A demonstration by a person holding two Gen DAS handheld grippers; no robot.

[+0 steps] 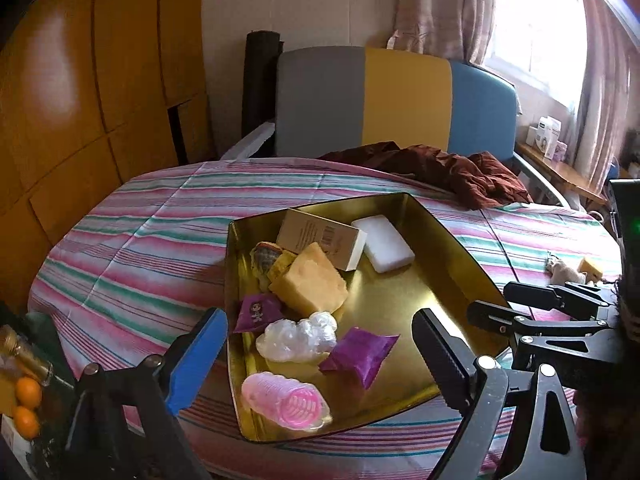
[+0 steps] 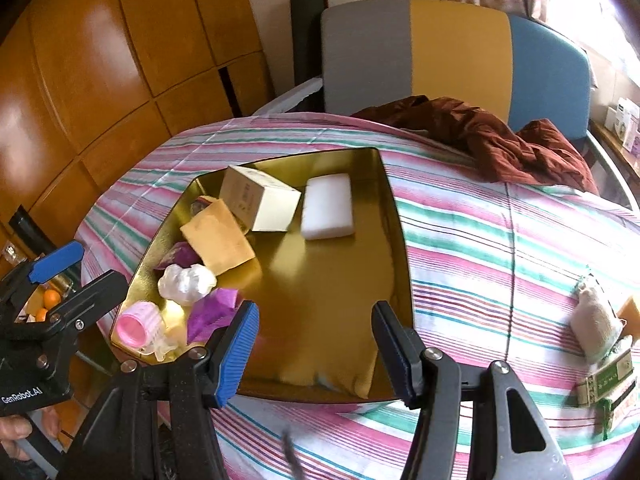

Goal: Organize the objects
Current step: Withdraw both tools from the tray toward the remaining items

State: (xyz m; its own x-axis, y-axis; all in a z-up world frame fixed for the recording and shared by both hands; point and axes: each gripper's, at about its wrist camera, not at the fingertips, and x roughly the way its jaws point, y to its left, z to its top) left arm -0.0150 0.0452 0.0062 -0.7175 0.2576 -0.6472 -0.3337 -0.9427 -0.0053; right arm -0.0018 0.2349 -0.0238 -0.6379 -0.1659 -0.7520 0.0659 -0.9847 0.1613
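Gold tray: sponge, box, roller gathered at nine o'clock, evidently sorted. Left gripper wide, empty; right gripper part-open, empty. Pouch at three o'clock, unsorted.

Both wrist cameras look steeply down along their fingers, close above the gold tray on the striped bedcover; the right view apparently sits further right, sharing the headboard.
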